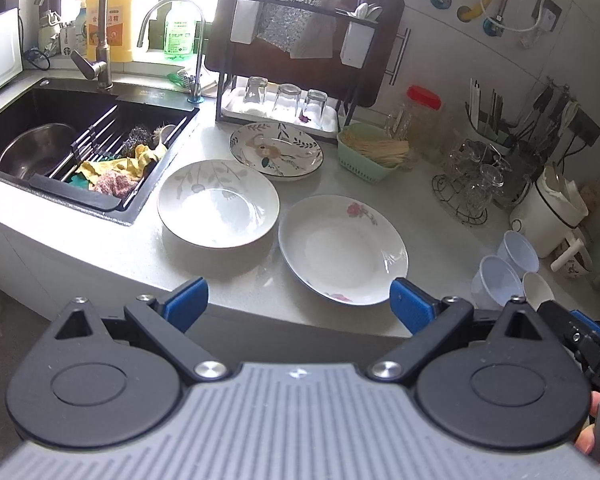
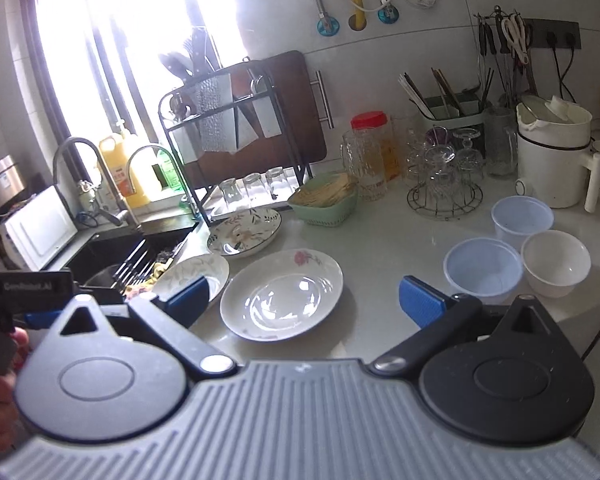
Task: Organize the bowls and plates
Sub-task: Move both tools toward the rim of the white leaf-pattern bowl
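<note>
Three plates lie on the white counter: a pink-flower plate [image 1: 342, 250] [image 2: 282, 294] nearest, a grey-leaf plate [image 1: 218, 203] [image 2: 192, 276] by the sink, and a dark-rimmed floral plate [image 1: 276, 150] [image 2: 246, 230] behind. Two pale blue plastic bowls [image 2: 483, 270] [image 2: 522, 216] and a white bowl [image 2: 556, 262] sit to the right; they also show in the left wrist view [image 1: 496, 282]. My left gripper [image 1: 300, 300] is open and empty, before the counter edge. My right gripper [image 2: 302, 300] is open and empty, near the pink-flower plate.
A black sink [image 1: 60, 136] with a steel bowl and rags is at left. A dish rack [image 1: 288, 80] with upturned glasses, a green basket [image 1: 374, 154], a wire glass stand [image 2: 444, 188] and a white pot [image 2: 552, 160] line the back.
</note>
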A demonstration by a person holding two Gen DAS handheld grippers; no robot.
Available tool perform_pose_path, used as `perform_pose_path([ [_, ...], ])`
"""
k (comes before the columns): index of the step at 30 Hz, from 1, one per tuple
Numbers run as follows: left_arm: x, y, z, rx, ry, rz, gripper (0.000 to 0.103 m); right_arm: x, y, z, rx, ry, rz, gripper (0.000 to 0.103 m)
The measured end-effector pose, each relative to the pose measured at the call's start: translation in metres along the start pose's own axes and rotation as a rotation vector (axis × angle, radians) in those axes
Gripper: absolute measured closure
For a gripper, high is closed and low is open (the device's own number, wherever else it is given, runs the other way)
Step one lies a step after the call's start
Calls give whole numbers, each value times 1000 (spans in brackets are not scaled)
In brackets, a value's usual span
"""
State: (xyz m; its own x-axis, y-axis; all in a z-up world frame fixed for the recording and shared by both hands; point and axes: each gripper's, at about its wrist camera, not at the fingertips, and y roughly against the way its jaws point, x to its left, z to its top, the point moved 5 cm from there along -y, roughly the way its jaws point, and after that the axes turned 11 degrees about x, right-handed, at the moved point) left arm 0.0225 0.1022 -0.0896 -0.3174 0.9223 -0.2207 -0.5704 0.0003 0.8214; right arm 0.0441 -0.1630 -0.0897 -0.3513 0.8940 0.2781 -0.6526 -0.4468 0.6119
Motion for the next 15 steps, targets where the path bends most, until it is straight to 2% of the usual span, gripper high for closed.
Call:
perform_pose_path([
  [3,16,-5,20,6,-11,-12,4,13,-16,5,37,-38,4,0],
  [8,34,-20,48,19,-4,-30,4,34,-36,13,70,-91,106,0],
  [11,41,-32,61,26,7,-38,4,43,-47,14,82,-86,75,0],
  [15,50,-50,78,47,7,-57,4,52,-64,13,131,-82,94,0],
])
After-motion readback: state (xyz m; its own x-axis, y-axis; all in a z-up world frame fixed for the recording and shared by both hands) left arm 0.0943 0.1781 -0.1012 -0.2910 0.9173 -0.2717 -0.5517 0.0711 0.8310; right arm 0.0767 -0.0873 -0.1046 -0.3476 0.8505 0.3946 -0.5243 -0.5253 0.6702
